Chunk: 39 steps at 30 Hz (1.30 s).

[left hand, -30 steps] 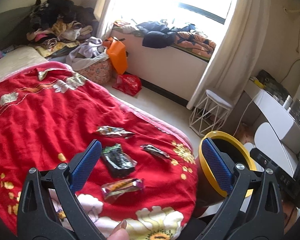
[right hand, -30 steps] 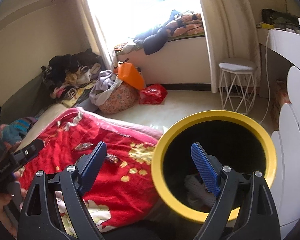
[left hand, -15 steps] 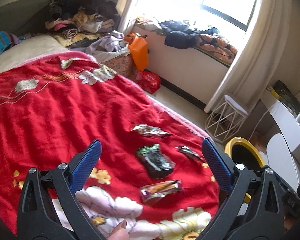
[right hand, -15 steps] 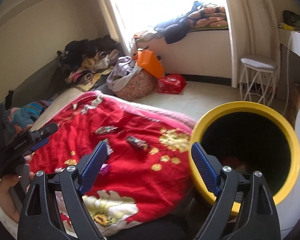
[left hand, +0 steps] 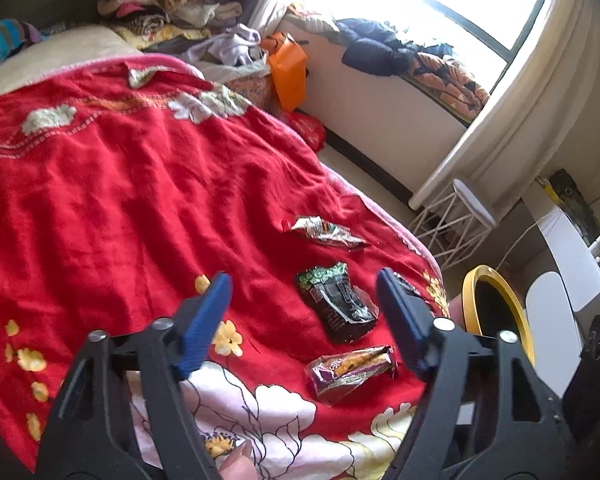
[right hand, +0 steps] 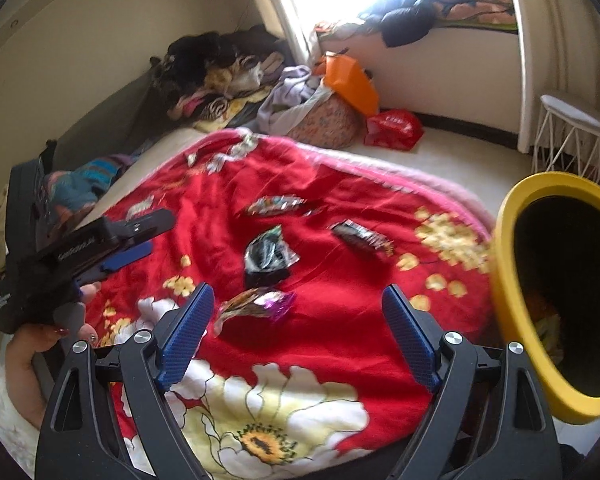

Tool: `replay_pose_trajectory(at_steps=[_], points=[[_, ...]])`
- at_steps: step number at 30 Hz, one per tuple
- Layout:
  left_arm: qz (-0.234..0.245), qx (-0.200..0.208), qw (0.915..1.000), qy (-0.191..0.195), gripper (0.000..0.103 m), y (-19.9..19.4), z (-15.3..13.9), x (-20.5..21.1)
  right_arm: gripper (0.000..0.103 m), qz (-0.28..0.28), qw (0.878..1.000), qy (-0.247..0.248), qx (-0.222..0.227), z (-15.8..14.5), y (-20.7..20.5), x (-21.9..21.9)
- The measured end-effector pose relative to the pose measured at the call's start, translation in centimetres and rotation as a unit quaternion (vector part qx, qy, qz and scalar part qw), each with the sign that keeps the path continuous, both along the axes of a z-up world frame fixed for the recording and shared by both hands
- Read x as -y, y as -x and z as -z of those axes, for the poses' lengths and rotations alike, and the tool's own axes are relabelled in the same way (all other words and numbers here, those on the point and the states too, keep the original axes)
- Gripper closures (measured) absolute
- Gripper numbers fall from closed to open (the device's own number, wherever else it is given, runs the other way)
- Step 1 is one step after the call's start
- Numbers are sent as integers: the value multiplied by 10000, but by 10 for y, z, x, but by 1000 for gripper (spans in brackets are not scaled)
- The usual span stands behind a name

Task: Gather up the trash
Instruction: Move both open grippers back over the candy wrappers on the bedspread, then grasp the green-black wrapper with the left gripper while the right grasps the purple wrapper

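Observation:
Several snack wrappers lie on the red flowered blanket [left hand: 120, 200]: a silver-green one [left hand: 324, 234], a black one [left hand: 338, 306], a purple-orange one [left hand: 352, 368] and a dark striped one [right hand: 362, 238]. My left gripper [left hand: 302, 280] hovers over the blanket with its jaws closing. The black wrapper lies below and between them, untouched. My right gripper [right hand: 298, 294] is open just above the purple-orange wrapper [right hand: 260, 304], holding nothing. It also sees the black wrapper [right hand: 268, 256], the silver one [right hand: 278, 204] and the left gripper [right hand: 156, 234]. The yellow-rimmed bin [right hand: 500, 240] stands at the bed's right corner.
The bin's rim [left hand: 470, 292] shows beyond the bed's edge. A white wire stool [right hand: 568, 120], a red bag [right hand: 394, 128] and an orange bag [right hand: 350, 80] are on the floor by the window. Clothes [left hand: 180, 0] are piled at the bed's far end. A white desk [left hand: 572, 248] is on the right.
Both views have swung from the bin toward the bed and come down closer to the wrappers. The left gripper's jaws have narrowed. The right gripper's jaws stay wide.

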<state>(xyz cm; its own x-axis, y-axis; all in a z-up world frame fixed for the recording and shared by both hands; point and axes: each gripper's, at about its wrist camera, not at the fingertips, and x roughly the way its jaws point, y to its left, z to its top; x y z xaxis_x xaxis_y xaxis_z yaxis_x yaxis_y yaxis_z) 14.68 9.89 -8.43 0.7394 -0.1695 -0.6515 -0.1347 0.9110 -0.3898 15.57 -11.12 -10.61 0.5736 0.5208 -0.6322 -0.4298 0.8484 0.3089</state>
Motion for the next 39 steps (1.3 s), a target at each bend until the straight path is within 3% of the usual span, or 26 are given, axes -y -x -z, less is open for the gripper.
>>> replay_pose_trajectory(at_steps=[5,14,25,31,35,39], points=[[145,-194,9996,130,55,-13,11,-2,27,-135,9996,14,-233,12,-8,-13],[382,-430,9981,207,60,-33,25,2,38,-275,9982,114,-520,32,-25,-32],[659,-837,9922,647,60,-56,49,12,71,-483,9933,-311,-999,47,-39,-28],[690,-1028,9881,908,60,-61,61,19,77,-468,9940,-355,-926,39,-31,-13],[721,-1078,9879,855,72,-62,65,28,78,-414,9959,-175,-781,32,-23,-1],[740,-1088,9876,853,76,-63,66,33,83,-353,9974,-65,-622,26,-16,9]])
